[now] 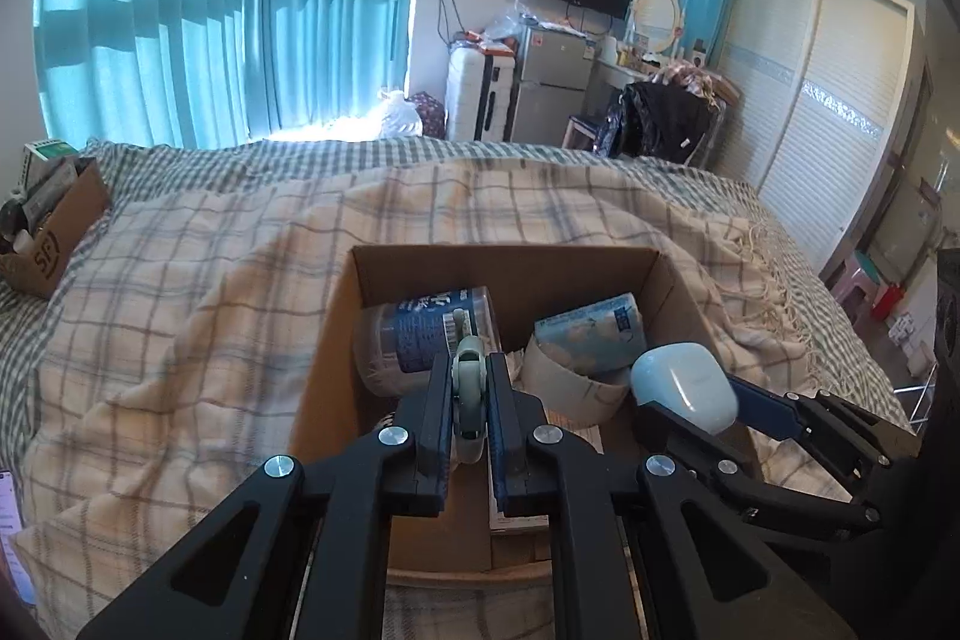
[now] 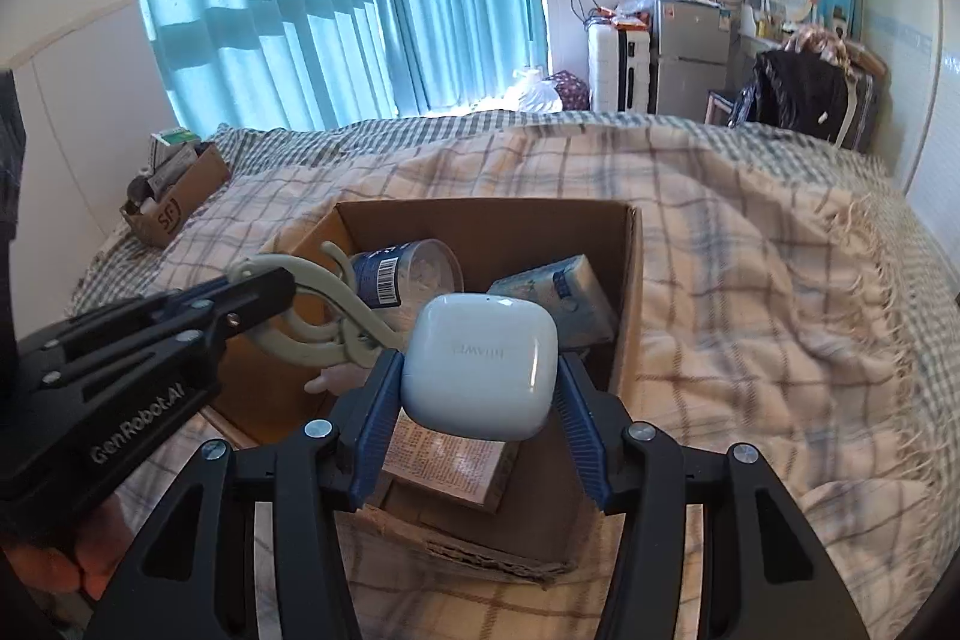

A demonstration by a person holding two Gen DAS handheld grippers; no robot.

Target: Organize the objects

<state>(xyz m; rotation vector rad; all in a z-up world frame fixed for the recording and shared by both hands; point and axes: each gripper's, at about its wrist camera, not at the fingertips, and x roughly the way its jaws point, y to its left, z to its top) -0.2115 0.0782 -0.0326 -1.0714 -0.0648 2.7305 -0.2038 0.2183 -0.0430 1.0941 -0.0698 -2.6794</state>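
Observation:
An open cardboard box (image 1: 336,340) (image 2: 627,280) sits on the bed's plaid blanket. My left gripper (image 1: 469,370) (image 2: 282,292) is shut on a pale green looped plastic piece (image 1: 468,376) (image 2: 336,316) and holds it over the box's left side. My right gripper (image 2: 480,370) (image 1: 684,394) is shut on a white earbud case (image 2: 480,367) (image 1: 684,385) above the box's near right part. Inside the box lie a clear tub with a blue label (image 1: 420,334) (image 2: 408,274), a blue tissue pack (image 1: 594,334) (image 2: 558,292) and a printed card (image 2: 450,466).
A second small cardboard box (image 1: 54,232) (image 2: 180,196) full of items stands at the far left of the bed. The plaid blanket (image 1: 192,280) (image 2: 750,280) spreads around the box. Beyond the bed are teal curtains, a suitcase, a fridge and a wardrobe.

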